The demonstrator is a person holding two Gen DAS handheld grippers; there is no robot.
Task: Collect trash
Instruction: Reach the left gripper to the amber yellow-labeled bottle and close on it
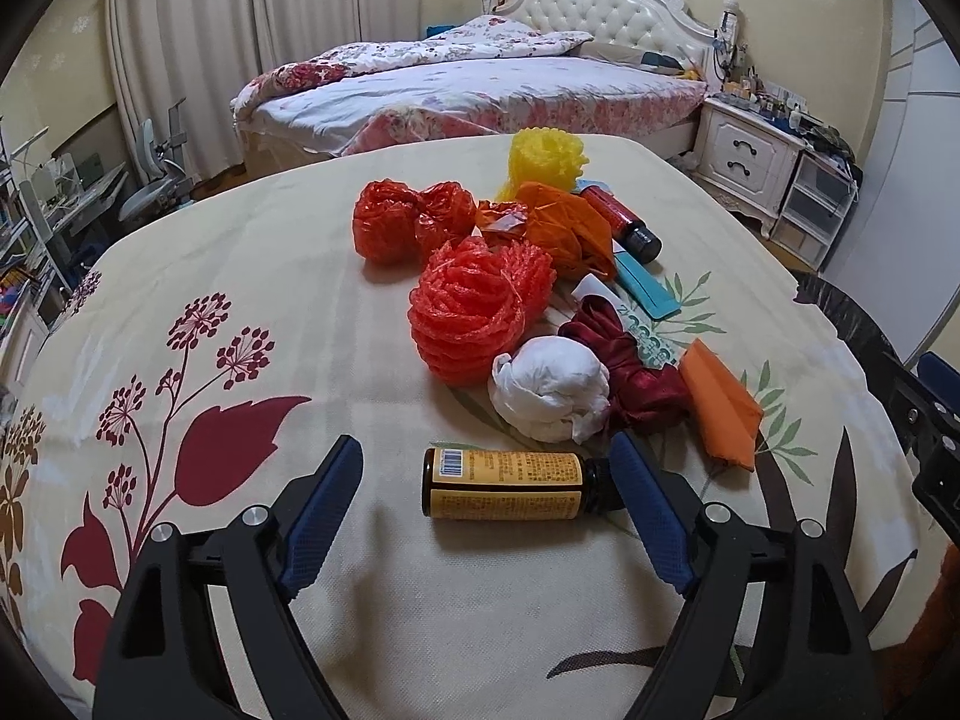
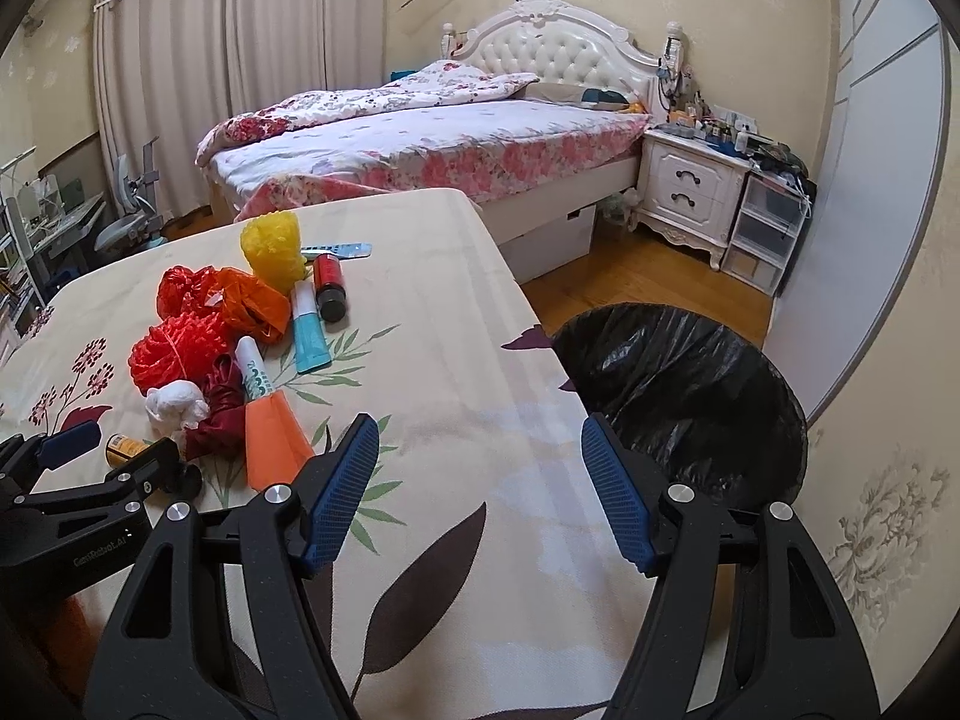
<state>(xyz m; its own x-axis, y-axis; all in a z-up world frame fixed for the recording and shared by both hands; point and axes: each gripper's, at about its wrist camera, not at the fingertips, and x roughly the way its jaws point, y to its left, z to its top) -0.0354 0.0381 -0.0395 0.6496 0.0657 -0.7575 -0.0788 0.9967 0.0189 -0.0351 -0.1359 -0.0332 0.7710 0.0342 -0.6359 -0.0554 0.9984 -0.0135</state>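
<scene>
Floral tablecloth (image 1: 240, 276) strewn with trash: left gripper (image 1: 486, 474), jaws wide and empty, straddles amber bottle (image 1: 504, 483) lying crosswise; right gripper (image 2: 480, 474) hangs open, farther off.

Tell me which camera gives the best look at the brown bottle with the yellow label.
The left wrist view. There the brown bottle lies on its side in full view between the open fingers of the left claw, label and barcode visible. In the right wrist view only its end peeks out behind the left claw.
</scene>
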